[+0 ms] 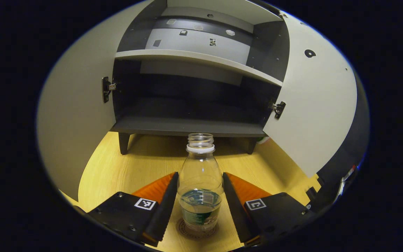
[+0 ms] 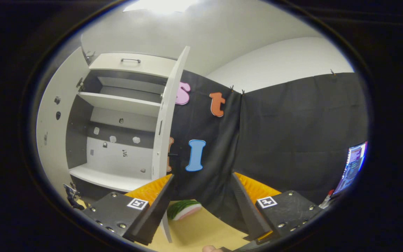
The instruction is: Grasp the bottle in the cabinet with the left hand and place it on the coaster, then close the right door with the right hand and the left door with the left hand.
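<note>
A clear uncapped plastic bottle [image 1: 200, 182] with a little water and a green label stands upright on a round coaster [image 1: 197, 232] on the wooden table, in front of the cabinet [image 1: 187, 126]. My left gripper [image 1: 200, 174] is shut on the bottle, one finger against each side of its body. Both white doors stand open, the left door [image 1: 79, 115] and the right door [image 1: 313, 105]. In the right gripper view my right gripper [image 2: 201, 178] is open and holds nothing, raised level with the cabinet's shelves [image 2: 117, 101]. The right door's edge [image 2: 164, 122] is just left of its fingers.
The cabinet's lower compartment is dark and stands on short legs above the table [image 1: 135, 168]. A green and pink object [image 2: 184, 209] lies on the table behind the right door. A lit screen [image 2: 353, 164] stands at the far right.
</note>
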The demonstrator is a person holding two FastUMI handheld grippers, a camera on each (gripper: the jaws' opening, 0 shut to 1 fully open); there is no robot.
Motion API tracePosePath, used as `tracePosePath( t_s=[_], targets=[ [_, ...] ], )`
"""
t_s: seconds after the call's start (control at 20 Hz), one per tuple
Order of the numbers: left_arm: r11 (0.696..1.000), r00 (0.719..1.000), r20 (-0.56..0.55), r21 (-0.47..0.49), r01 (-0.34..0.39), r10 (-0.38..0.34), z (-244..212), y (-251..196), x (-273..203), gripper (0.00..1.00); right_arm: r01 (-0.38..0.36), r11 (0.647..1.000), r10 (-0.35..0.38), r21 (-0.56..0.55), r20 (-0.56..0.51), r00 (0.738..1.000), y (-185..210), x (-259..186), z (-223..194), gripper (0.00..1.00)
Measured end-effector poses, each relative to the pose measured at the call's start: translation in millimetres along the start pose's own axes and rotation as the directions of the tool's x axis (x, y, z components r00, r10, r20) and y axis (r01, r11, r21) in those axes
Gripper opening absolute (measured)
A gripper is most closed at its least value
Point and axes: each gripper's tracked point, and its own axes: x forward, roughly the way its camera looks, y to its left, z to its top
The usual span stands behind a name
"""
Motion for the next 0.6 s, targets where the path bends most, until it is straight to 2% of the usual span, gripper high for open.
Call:
tracePosePath(
  t_s=[0.2, 0.6],
  targets=[
    [0.999, 1.000, 0.006, 0.040, 0.011, -0.011, -4, -6, -9, 0.78, 0.001, 1.000, -0.001, 0.000, -0.015, 1.000, 0, 1, -6, 0.96],
    [0.999, 0.999, 0.016, 0.021, 0.027, -0.028, -15, -4, -41, 0.78, -0.041, 0.999, 0.041, 0.019, -0.024, 0.999, 13, 6, -13, 0.98]
  ],
)
